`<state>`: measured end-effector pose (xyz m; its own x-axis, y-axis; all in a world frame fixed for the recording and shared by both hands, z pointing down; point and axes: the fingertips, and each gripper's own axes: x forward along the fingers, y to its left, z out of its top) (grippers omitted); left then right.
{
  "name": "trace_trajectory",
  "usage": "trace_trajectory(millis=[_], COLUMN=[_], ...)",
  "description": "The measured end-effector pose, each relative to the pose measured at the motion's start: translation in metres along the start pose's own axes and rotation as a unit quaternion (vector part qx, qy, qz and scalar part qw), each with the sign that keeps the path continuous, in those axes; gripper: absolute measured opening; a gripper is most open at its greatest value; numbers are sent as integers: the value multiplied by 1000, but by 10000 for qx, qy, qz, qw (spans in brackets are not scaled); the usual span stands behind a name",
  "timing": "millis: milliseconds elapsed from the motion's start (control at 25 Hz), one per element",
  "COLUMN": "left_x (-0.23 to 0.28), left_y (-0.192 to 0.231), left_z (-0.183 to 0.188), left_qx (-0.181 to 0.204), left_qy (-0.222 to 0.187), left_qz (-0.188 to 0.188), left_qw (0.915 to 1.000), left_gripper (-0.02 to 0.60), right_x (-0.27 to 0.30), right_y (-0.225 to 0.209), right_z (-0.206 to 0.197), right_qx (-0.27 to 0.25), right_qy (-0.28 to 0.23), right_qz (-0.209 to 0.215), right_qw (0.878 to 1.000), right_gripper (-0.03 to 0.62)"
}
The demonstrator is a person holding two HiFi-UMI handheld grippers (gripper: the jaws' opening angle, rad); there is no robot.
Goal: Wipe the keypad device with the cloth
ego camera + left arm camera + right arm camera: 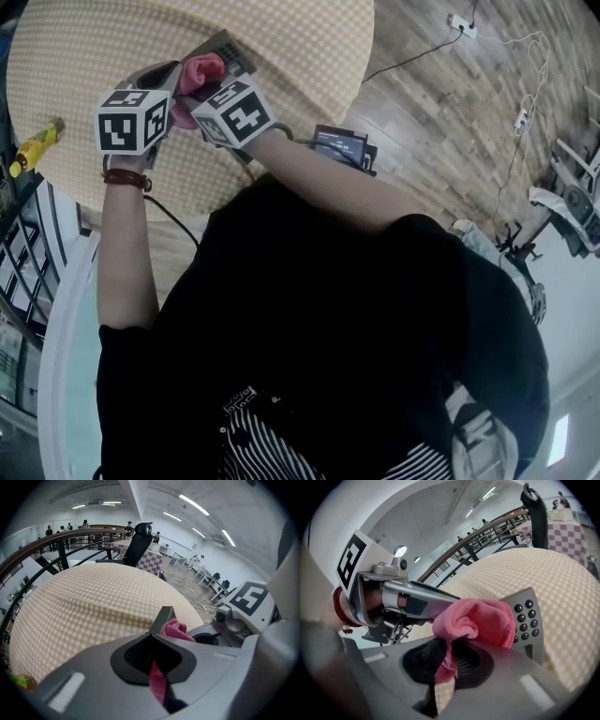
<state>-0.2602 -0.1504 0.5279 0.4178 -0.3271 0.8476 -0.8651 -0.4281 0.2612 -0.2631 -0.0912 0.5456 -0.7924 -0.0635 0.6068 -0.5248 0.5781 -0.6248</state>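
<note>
Holding side: the left gripper [155, 654] has its jaws drawn nearly together on the near end of the flat grey keypad device [528, 620].
Wiping side: the right gripper [446, 657] has its jaws closed on a tail of the bunched pink cloth [480, 618].
Device axis: the long axis runs in line with the left jaws and points away from them. The dark round keys face the right gripper.
Cloth position: the bunch lies against the key face, just beyond the right jaw tips.
Beneath: a round table with yellow-checked cover [93, 606].

Checked tablecloth [300, 37], yellow bottle [36, 145]
</note>
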Motion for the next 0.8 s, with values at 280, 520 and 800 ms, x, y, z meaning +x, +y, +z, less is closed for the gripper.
trace_trajectory(millis=[280,520,800], left_x=[1,-2,0], left_y=[-6,-6,-4], left_z=[-6,-9,-8], left_qx=[100,16,203], left_qy=[6,-127,-96], left_qz=[115,276,369], left_qw=[9999,9995,9991], left_gripper=[5,5,5], right_x=[5,5,3], right_y=[-18,-31,-10], right_z=[-46,-72,-21], right_qx=[64,553,164], right_qy=[407,700,137], right_qz=[-73,-444,-524], right_qw=[9991,9950,9984], right_gripper=[43,43,43])
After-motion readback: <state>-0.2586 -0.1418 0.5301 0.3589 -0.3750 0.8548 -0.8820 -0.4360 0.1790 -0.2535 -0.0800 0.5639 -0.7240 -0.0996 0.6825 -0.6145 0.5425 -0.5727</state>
